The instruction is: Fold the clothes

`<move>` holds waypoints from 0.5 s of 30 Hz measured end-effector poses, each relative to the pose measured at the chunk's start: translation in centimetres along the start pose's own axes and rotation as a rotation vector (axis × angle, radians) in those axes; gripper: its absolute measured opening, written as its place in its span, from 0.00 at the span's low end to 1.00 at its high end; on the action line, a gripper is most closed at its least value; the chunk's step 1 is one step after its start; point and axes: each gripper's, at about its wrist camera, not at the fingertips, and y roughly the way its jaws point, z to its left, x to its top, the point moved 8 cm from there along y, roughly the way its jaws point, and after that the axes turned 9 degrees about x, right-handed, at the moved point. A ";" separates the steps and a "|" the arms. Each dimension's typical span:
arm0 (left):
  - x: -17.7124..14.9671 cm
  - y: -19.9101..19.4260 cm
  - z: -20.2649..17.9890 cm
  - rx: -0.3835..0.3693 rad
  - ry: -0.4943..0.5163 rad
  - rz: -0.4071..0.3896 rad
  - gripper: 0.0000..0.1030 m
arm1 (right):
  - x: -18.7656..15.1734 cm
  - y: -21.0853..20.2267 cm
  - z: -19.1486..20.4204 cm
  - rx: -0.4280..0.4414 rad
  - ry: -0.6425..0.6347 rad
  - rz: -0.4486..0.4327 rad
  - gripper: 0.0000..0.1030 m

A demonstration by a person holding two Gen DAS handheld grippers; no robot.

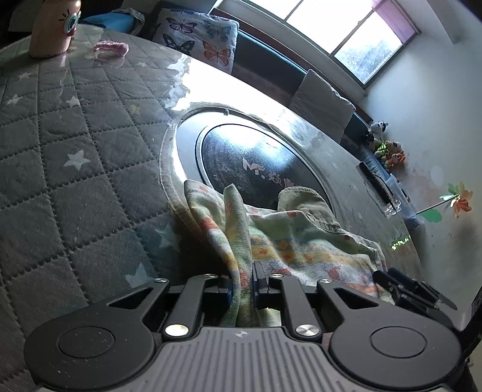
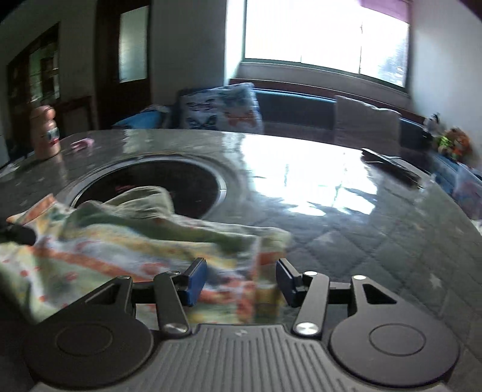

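Note:
A small pale green garment (image 1: 301, 241) with orange and yellow print lies crumpled on the round table, partly over the black centre plate. My left gripper (image 1: 242, 289) is shut on a fold of the garment, which rises between its blue pads. In the right wrist view the garment (image 2: 135, 238) spreads to the left and under my right gripper (image 2: 241, 280), which is open with the cloth's right edge between its blue pads (image 2: 195, 280). The right gripper's tip (image 1: 412, 289) shows at the lower right of the left wrist view.
The table has a grey quilted star cover (image 1: 75, 150) under clear plastic and a black round centre plate (image 1: 256, 162). A pink bottle (image 1: 55, 27) and a pink item (image 1: 111, 48) stand at the far left. A black remote (image 2: 388, 165) lies at the right. A cushioned bench (image 2: 301, 105) runs behind.

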 end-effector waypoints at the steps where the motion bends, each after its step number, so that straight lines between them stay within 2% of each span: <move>1: 0.0 0.0 -0.1 0.004 0.007 -0.002 0.14 | -0.1 0.0 -0.4 -0.006 0.013 0.000 0.54; 3: -0.1 0.0 -0.2 0.012 0.025 -0.008 0.14 | -0.2 0.0 -1.2 -0.018 0.040 -0.001 0.54; 9: -0.1 -0.1 -0.7 0.030 0.078 -0.030 0.13 | -0.4 0.9 -1.7 0.028 0.142 0.008 0.50; 12: -0.2 -0.1 -0.9 0.038 0.102 -0.038 0.12 | -0.2 1.1 -1.1 0.044 0.154 0.007 0.23; 15: 0.1 -0.3 -1.6 0.042 0.123 -0.048 0.10 | 0.0 0.8 -0.7 0.047 0.154 -0.005 0.10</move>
